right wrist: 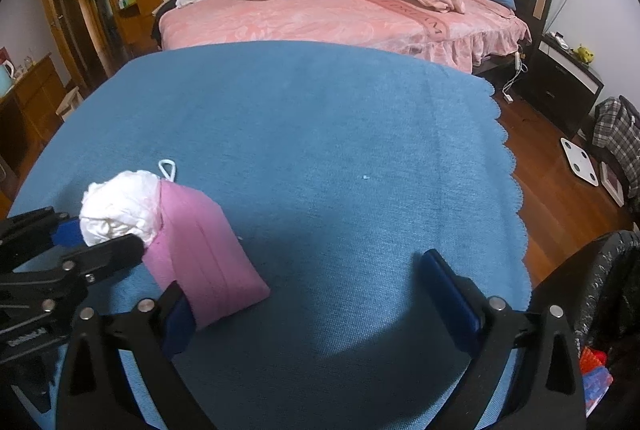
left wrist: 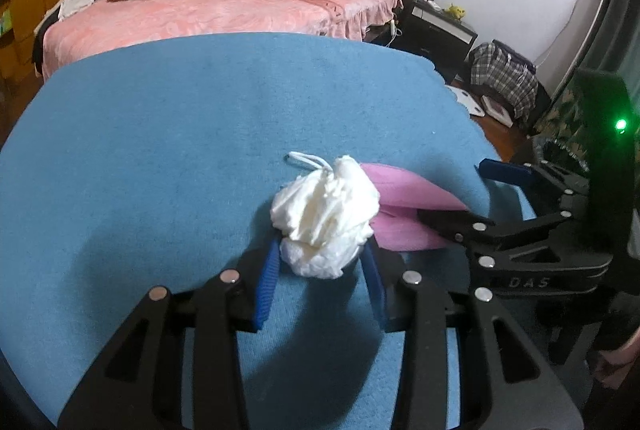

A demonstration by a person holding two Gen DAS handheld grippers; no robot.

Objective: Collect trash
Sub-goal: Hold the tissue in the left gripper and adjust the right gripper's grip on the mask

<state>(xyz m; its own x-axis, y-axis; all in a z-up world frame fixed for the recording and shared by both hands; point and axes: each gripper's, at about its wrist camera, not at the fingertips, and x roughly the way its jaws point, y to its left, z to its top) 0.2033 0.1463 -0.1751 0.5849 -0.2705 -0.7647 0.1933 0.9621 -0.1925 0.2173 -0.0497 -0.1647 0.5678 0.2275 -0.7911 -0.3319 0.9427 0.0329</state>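
Two grippers: left gripper (left wrist: 322, 262) clamps crumpled white tissue wad (left wrist: 324, 214); right gripper (right wrist: 316, 294) gapes, empty
Mask: flat pink pleated mask (right wrist: 200, 250) on fuzzy blue cloth (right wrist: 320, 134)
Right view only: white scale (right wrist: 580, 162)

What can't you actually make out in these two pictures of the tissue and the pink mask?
- Left gripper on the crumpled tissue: left wrist view, the wad covers the fingertips, so contact is unclear.
- Pink mask: its second ear loop is hidden by the tissue; only one loop shows.
- Black bag: right wrist view, cut off by the edge.
- The person: only a sliver shows, bottom right in the left wrist view.
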